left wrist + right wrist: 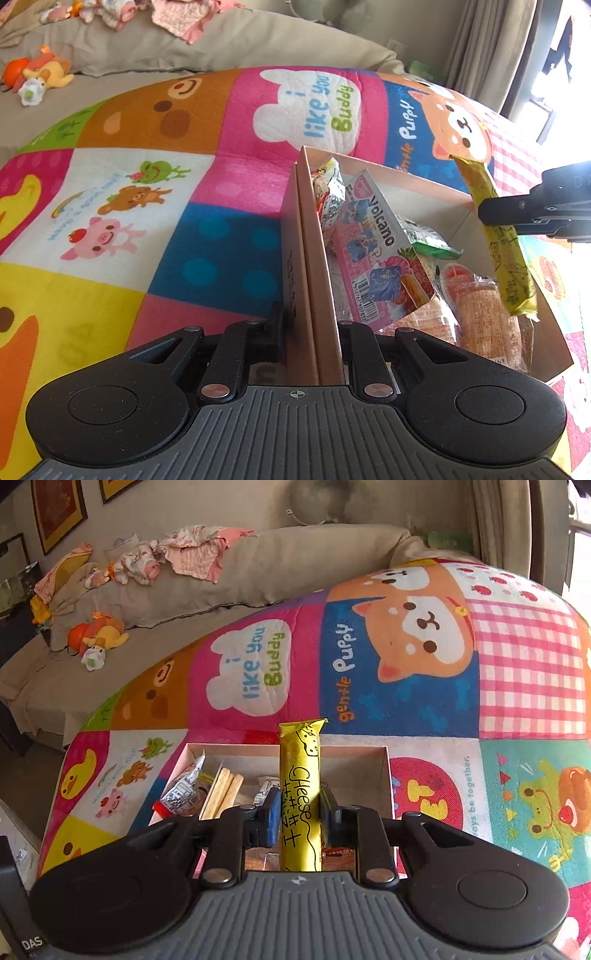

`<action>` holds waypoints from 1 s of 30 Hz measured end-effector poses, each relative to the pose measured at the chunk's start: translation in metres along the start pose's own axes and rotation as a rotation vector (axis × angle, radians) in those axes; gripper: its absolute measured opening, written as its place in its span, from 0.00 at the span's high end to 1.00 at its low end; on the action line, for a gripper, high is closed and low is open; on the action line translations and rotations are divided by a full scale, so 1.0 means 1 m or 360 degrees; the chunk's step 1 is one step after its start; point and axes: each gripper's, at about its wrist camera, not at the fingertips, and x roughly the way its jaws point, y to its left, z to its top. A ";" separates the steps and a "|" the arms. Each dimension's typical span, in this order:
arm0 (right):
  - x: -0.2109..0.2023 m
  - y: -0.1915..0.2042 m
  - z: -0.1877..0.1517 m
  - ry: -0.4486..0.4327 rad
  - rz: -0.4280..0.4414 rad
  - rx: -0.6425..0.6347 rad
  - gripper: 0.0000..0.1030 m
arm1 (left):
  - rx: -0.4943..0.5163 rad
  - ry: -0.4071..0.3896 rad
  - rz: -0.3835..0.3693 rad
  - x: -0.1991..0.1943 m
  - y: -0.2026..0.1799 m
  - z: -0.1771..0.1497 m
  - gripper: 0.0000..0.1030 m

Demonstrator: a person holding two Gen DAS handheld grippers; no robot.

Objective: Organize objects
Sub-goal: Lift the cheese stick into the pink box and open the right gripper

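Above the box (384, 771): right gripper (297, 821) clamped a cheese stick (300, 775); left gripper (312, 325) clamped the box wall. Best lowered flat beside the snacks.

Bright daylight, window (565, 55) blown out — fisheye-bent edges, soft shadows

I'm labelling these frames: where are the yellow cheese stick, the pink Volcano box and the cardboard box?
yellow cheese stick (300, 775): right wrist view, printed middle.
pink Volcano box (373, 254): left wrist view, top face.
cardboard box (314, 266): left wrist view, gripped side wall.
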 end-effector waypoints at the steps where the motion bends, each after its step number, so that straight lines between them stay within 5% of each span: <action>1: 0.005 -0.003 0.000 0.0018 0.0005 0.0025 0.79 | 0.0000 0.0000 0.0000 0.000 0.000 0.000 0.82; 15: 0.003 -0.021 -0.014 0.0038 0.0005 0.0024 0.77 | -0.0001 0.0001 0.0001 0.000 0.000 0.000 0.82; 23: -0.033 -0.039 -0.045 -0.0061 -0.0101 -0.0114 0.63 | 0.0004 0.0005 0.0003 0.000 0.000 0.001 0.82; 30: -0.075 -0.052 -0.087 -0.0149 -0.0050 -0.0240 0.44 | 0.0065 0.0002 0.0036 0.000 -0.004 -0.001 0.83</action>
